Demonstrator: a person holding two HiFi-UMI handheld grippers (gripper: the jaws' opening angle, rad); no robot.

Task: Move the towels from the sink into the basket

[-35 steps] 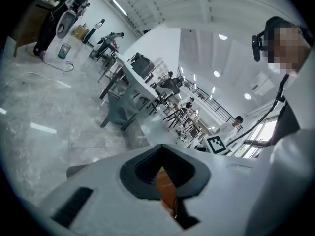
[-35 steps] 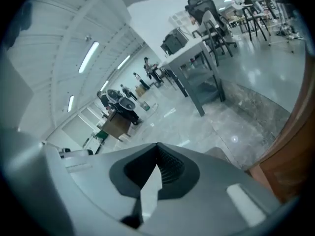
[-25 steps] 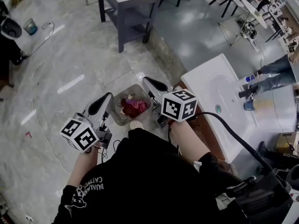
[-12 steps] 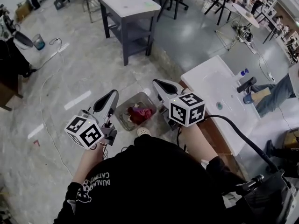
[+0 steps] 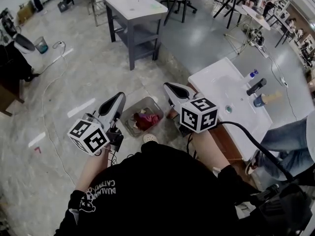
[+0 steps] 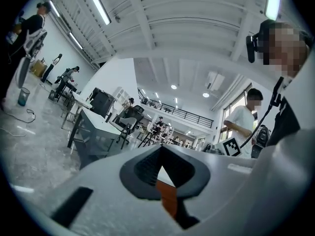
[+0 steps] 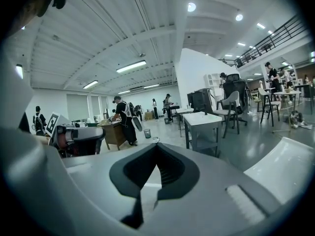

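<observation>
Looking down from the head view first, the left gripper (image 5: 117, 101) and the right gripper (image 5: 172, 88) both hang at about waist height with their jaws pressed together and nothing in them, one on either side of the basket (image 5: 126, 120), which sits on the floor (image 5: 74, 68) right by the person's feet. A red towel (image 5: 146, 120) lies bunched up inside it, so that's where the task's thing is. The sink (image 5: 216, 85) is just beside the right gripper, and what shows of its basin looks bare to me, so my guess is the job is done or close to it. That would explain why both grippers are held up and empty instead of reaching for anything. Room-wise, the sink's front edge is the only thing close on the right. The left side has plenty of floor, and the grey table (image 5: 133, 6) stands well apart up ahead. The left gripper view points roughly level across the hall, jaws closed tip to tip with nothing between them. The right gripper view is the same story, jaws pinched together and empty, with the white sink corner low on the right and a chair (image 7: 231, 102) further out.
</observation>
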